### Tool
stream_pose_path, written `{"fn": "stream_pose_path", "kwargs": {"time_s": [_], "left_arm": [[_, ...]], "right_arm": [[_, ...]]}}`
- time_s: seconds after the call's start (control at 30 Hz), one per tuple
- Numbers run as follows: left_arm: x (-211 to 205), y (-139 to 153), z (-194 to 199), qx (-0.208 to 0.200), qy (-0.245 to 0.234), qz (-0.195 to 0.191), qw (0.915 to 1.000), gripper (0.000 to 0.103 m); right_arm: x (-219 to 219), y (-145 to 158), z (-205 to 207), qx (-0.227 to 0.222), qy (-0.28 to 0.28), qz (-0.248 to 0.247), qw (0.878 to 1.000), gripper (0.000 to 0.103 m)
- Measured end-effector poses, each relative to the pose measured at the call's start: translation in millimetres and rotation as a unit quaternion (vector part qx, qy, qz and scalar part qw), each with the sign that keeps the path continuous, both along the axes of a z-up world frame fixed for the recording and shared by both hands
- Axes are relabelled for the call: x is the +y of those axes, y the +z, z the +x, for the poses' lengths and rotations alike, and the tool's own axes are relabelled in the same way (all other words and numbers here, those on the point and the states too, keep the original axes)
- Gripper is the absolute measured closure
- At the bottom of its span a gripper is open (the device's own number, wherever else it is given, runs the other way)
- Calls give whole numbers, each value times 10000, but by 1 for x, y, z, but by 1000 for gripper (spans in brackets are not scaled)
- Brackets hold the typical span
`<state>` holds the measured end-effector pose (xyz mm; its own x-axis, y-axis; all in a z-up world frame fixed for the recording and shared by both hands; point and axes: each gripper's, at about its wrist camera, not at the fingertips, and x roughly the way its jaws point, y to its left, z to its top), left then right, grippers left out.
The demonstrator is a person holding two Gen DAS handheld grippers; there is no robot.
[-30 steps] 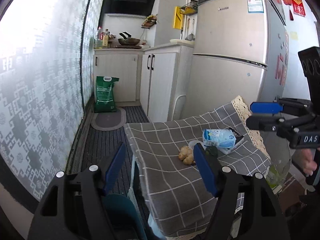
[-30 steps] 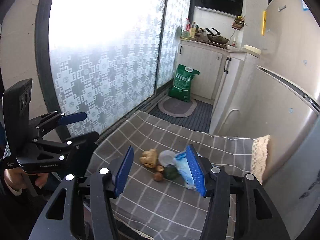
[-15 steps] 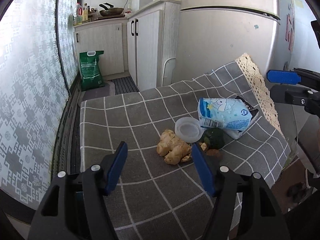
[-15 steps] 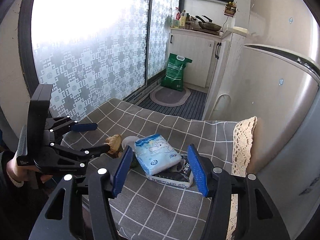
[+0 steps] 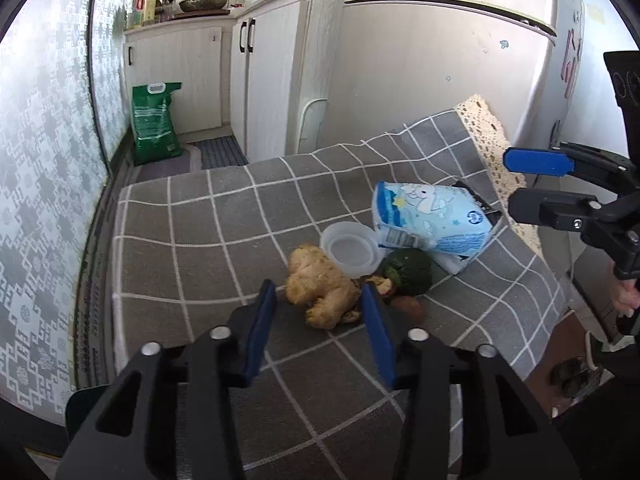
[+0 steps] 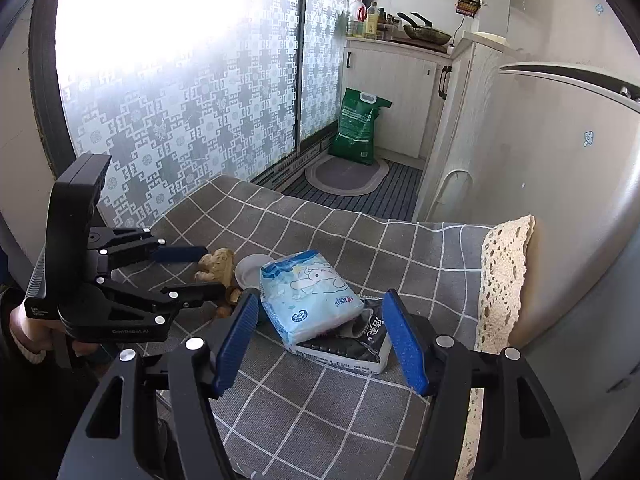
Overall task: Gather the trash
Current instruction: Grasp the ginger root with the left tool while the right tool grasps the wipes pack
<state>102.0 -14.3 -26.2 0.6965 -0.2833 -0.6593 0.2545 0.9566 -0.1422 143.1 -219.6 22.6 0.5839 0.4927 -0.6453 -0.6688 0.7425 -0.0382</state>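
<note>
On the grey checked tablecloth [image 5: 192, 240] lies a knobbly piece of ginger [image 5: 320, 292], with a clear plastic lid [image 5: 350, 248], a dark green fruit [image 5: 408, 272] and a small brown one [image 5: 410, 307] beside it. My left gripper [image 5: 318, 300] has the ginger between its closing jaws, and a thin gap shows at each pad. A light blue tissue pack [image 6: 312, 292] rests on a black and white packet [image 6: 352, 346]. My right gripper [image 6: 320, 304] straddles both from the near side, jaws opening, pads clear of them. It also shows from the side, right gripper [image 5: 509, 182].
A fridge [image 5: 440, 80] stands close behind the table, with white cabinets [image 5: 272, 72] to its left. A green sack [image 5: 154, 120] and a mat sit on the floor by the patterned glass door [image 6: 180, 120]. Lace trim [image 6: 504, 272] hangs at the cloth's right edge.
Both grippers have come down and in toward the pile. The left jaws have narrowed around the ginger. The right jaws have widened around the blue pack.
</note>
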Motion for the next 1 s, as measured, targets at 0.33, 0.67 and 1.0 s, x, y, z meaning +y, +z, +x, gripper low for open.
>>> {"fn": "stream_pose_path", "kwargs": {"time_s": [0.33, 0.67, 1.0], "left_arm": [[7, 2, -3, -50, -33, -302, 9995, 65], [23, 20, -16, -389, 114, -453, 9981, 65], [41, 27, -25, -503, 193, -529, 9971, 65]], "right_arm": [[8, -2, 4, 38, 12, -70, 10000, 38], [27, -20, 14, -14, 191, -439, 9989, 28], [33, -38, 34, 129, 231, -482, 9985, 24]]}}
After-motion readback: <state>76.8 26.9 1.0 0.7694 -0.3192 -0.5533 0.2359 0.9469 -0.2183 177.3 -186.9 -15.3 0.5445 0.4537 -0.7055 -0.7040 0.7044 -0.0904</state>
